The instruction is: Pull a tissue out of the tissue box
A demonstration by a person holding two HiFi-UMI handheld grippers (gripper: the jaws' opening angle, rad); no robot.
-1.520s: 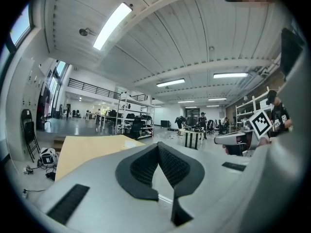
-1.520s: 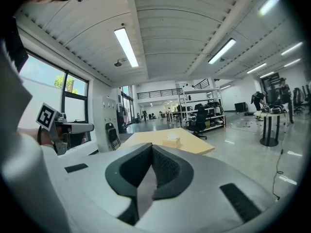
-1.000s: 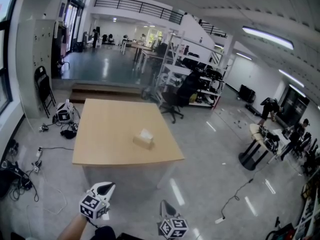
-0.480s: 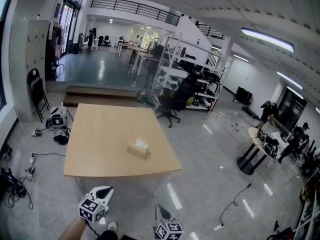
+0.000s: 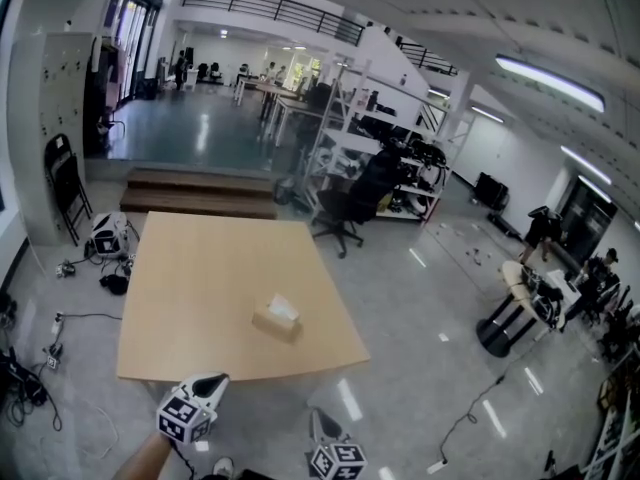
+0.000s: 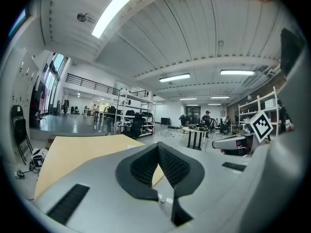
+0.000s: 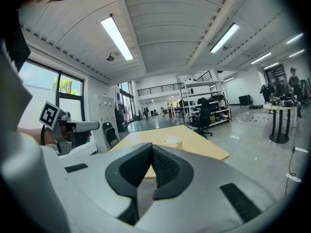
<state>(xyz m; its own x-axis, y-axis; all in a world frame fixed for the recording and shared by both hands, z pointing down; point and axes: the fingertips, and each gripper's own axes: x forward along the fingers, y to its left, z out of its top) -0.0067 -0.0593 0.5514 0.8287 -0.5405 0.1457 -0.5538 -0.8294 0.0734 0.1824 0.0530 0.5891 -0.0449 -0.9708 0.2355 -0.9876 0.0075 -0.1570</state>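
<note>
Tan cardboard tissue box (image 5: 275, 321), white tissue (image 5: 285, 308) standing up, sits near the middle of the pale wooden bench (image 5: 190, 268); left claw (image 6: 158, 147) and right claw (image 7: 151, 149), both pinched together and empty, hang short of its near edge, presumably pending reach.

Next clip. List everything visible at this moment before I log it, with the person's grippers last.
table: one, light wood, middle of the floor.
tissue box: one, tan, white tissue poking up, on the table towards its near right corner.
office chair: one, black, beyond the table's far right corner.
folding chair: one, black, by the left wall.
shelving racks: several, pale metal, behind the office chair.
round stand: one, black, on the floor at right.
cables: several, dark, on the floor at left.
left gripper: one, grey, jaws together, empty, short of the table.
right gripper: one, grey, jaws together, empty, short of the table.
</note>
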